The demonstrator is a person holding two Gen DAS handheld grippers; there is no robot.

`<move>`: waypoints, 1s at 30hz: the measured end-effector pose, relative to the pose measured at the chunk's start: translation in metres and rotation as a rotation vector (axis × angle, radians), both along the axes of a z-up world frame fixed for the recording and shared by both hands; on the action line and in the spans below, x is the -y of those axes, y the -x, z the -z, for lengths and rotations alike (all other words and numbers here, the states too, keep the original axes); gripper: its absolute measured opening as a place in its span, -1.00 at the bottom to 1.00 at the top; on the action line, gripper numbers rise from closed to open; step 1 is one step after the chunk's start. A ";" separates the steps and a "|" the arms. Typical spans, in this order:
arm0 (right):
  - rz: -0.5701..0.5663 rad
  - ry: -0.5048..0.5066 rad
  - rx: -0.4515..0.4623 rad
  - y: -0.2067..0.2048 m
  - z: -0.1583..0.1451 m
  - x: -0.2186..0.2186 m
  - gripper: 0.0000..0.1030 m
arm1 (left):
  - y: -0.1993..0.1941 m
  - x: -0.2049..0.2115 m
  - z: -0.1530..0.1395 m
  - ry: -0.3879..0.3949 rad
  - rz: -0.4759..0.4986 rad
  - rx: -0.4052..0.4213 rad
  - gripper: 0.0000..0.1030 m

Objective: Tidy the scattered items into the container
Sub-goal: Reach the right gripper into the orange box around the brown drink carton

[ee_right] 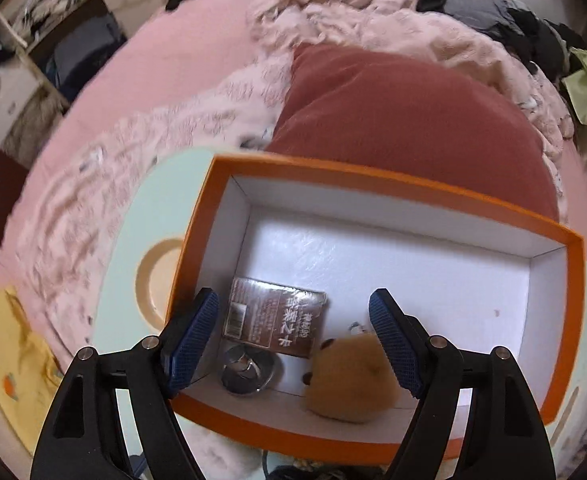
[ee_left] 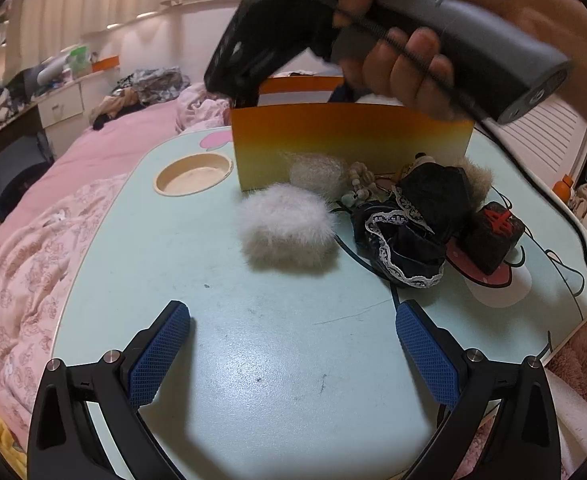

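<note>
1. The left gripper [ee_left: 292,354] sits low in the frame, over the pale green table [ee_left: 221,360]. Its two blue pads are wide apart and hold nothing.
2. A white fluffy ball [ee_left: 287,226] lies on the table in the middle of the left view, above the left gripper and well apart from it.
3. To the right of the fluffy ball is a dark cloth with white lace [ee_left: 399,246], and next to that a dark cube with a red mark [ee_left: 489,236].
4. The orange box [ee_left: 351,144] stands behind these things, in the upper middle of the frame.
5. The right gripper [ee_right: 293,338] hangs over the open orange box [ee_right: 377,178]. Its blue pads are spread and grip nothing.
6. Inside the box, at the lower left, lie a brown packet [ee_right: 275,318], a shiny round tin [ee_right: 247,370] and a tan plush toy [ee_right: 351,380]. The packet shows between the right gripper's pads.
</note>
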State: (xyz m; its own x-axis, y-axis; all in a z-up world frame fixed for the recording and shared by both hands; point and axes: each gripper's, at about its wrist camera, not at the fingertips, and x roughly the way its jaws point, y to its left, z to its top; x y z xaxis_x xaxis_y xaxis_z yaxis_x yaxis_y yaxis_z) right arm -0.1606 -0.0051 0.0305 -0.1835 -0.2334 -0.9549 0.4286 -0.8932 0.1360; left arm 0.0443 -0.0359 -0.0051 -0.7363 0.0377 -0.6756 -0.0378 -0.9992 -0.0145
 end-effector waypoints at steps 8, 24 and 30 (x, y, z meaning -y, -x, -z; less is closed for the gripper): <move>0.077 0.010 0.023 0.032 0.009 -0.041 0.52 | 0.001 0.001 -0.001 -0.001 0.001 -0.001 0.99; 0.057 0.096 0.072 0.018 0.002 -0.025 0.50 | 0.002 0.003 -0.001 -0.004 0.000 -0.007 0.99; 0.062 0.089 0.095 0.021 -0.003 -0.036 0.33 | 0.003 0.004 -0.001 -0.004 0.000 -0.006 0.99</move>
State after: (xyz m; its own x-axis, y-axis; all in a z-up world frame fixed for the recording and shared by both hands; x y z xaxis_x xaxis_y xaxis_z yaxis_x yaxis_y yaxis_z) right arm -0.1811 0.0307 0.0335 -0.1096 -0.3087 -0.9448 0.3544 -0.9002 0.2530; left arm 0.0411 -0.0397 -0.0040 -0.7405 0.0404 -0.6709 -0.0380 -0.9991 -0.0183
